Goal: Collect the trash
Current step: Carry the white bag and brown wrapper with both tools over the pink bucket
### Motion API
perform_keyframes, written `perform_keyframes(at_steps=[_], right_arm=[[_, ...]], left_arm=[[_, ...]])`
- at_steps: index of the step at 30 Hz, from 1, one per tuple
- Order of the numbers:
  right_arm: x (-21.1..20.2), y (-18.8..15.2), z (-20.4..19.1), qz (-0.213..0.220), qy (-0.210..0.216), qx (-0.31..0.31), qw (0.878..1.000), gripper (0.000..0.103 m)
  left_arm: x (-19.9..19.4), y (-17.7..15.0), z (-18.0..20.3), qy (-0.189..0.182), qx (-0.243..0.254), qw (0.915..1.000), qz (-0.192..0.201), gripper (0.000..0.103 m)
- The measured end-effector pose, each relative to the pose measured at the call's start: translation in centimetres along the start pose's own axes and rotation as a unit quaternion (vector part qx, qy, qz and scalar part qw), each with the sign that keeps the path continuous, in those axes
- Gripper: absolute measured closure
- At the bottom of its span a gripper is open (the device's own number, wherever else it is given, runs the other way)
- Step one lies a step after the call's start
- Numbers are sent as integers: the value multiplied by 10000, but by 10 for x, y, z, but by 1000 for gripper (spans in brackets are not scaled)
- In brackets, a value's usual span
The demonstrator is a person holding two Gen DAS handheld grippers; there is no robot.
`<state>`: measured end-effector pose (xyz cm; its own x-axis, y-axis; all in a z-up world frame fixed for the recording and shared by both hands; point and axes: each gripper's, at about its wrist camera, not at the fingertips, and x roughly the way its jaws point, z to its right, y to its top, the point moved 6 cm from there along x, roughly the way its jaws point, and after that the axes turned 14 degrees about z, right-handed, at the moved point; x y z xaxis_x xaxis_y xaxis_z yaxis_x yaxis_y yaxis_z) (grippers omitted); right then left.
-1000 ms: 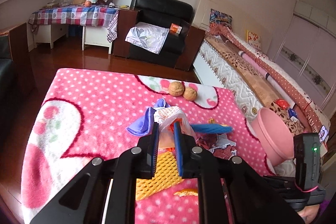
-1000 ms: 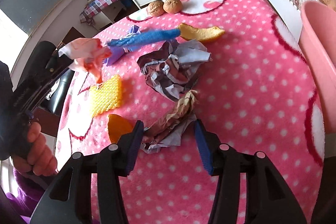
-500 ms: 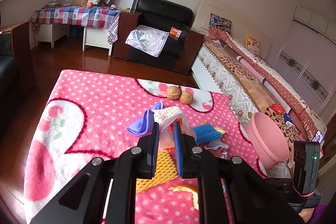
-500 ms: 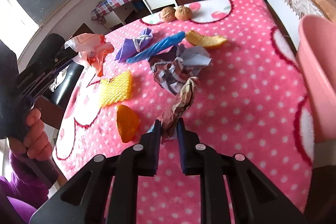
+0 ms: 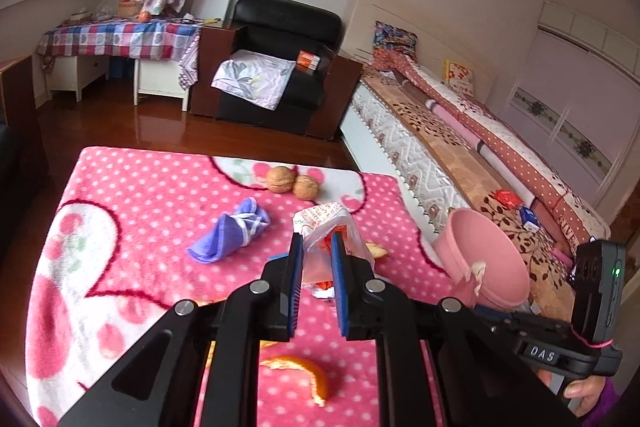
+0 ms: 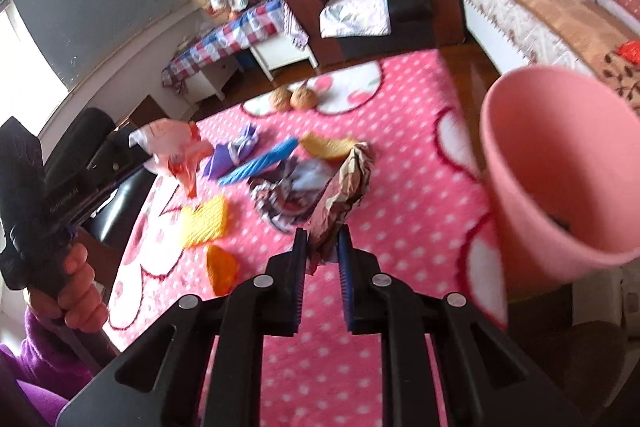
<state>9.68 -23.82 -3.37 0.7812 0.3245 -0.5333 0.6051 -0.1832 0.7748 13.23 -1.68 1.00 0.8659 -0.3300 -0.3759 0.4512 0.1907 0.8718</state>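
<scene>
Crumpled brown paper (image 6: 349, 187) clamped between the blue pads of the right gripper (image 6: 322, 247), lifted clear of the pink dotted blanket (image 6: 400, 227) and hanging in the air just left of the pink bin (image 6: 560, 167). Clear plastic wrapper with red print (image 5: 326, 233) pinched likewise in the left gripper (image 5: 314, 259), fingers nearly together on it, held above the blanket. Still lying on the blanket: a grey-and-brown paper wad (image 6: 288, 195), a blue pleated strip (image 6: 260, 163), a purple cloth bundle (image 5: 232, 231), yellow foam netting (image 6: 204, 221), orange peel (image 5: 308, 375), two walnuts (image 5: 294, 183) at the far edge.

Step in hand, by judgement: carrying both pieces to the bin. Next move likely calls for swinging the right gripper rightward over the bin's open mouth, then parting the fingers; same for the left afterwards, with room kept so the two tools do not collide.

Against a second ago: right fingers then wide either side of the brown paper on the blanket, now shut on it and raised; bin far larger in the right view. Left grip unchanged, wrapper carried a little higher.
</scene>
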Motion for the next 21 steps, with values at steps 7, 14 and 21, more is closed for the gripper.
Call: perform_keyframes(at_steps=[7,14,21], right_arm=[[-15,13,25,336,-482,-157,9981,87],[-32,24,60,622,-944,-94,9935,87],[-42,30,91,802,-1233,63,9891,87]], left_arm=[[17,-5,33,-274,158,9993,-189,90],[33,-12,64,-509,255,9977,-358,90],[48,-15,98,-751,447,9951,-463,90]])
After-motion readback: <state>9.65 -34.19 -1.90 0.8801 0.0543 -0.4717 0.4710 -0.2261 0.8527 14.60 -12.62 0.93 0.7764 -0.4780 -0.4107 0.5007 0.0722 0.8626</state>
